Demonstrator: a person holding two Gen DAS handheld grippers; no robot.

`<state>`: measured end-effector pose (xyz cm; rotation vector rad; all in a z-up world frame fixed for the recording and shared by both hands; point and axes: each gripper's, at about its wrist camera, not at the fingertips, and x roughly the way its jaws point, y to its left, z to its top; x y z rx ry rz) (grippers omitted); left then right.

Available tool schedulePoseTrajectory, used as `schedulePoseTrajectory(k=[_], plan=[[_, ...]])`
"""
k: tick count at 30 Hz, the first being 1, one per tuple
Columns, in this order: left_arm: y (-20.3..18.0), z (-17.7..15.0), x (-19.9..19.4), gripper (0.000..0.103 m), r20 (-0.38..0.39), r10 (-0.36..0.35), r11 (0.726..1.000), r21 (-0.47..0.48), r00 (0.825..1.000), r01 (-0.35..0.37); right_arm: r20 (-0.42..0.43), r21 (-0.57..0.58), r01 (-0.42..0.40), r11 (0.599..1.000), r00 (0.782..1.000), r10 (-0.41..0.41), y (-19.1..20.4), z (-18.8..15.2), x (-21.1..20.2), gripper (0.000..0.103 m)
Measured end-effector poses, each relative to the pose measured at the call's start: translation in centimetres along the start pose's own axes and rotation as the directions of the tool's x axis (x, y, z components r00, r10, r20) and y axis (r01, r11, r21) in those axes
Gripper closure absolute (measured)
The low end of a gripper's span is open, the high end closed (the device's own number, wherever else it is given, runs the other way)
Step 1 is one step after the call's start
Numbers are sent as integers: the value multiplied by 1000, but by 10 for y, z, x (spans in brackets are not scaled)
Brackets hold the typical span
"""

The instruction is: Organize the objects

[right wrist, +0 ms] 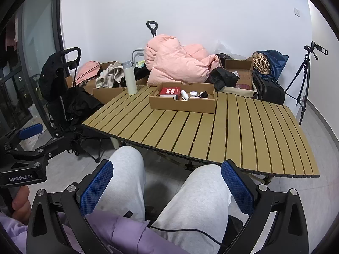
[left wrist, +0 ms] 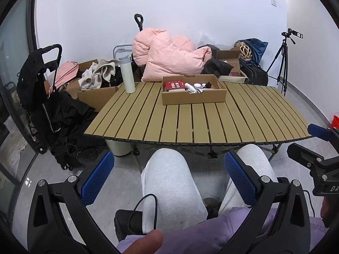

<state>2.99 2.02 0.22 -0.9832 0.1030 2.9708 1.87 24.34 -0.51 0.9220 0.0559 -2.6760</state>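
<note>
A shallow cardboard box (left wrist: 193,97) (right wrist: 182,105) stands at the far side of the slatted table (left wrist: 199,124) (right wrist: 243,135). It holds a red box (left wrist: 174,84) (right wrist: 169,91), a white tube (left wrist: 190,87) (right wrist: 184,95), a white round jar (left wrist: 197,85) (right wrist: 193,94) and small dark items. A white bottle (left wrist: 127,74) (right wrist: 131,78) stands upright at the table's far left corner. My left gripper (left wrist: 168,177) and right gripper (right wrist: 167,187) are both open and empty, held low over the person's knees, well short of the table.
Behind the table lie a pink duvet (left wrist: 169,57) (right wrist: 180,63), cardboard boxes with clothes (left wrist: 95,84) (right wrist: 106,84), a black bag (right wrist: 269,89) and a woven ball (right wrist: 261,63). A black stroller (left wrist: 42,97) (right wrist: 61,89) stands left, a tripod (left wrist: 284,63) (right wrist: 305,80) right.
</note>
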Motion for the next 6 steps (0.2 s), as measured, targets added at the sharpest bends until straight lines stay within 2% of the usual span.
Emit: schedulePoseTrajectory(k=[6], plan=[[1, -1, -2, 0, 7, -1, 1000, 8, 1000, 1, -3, 3, -2, 1000, 1000, 2, 0, 0, 0, 0]])
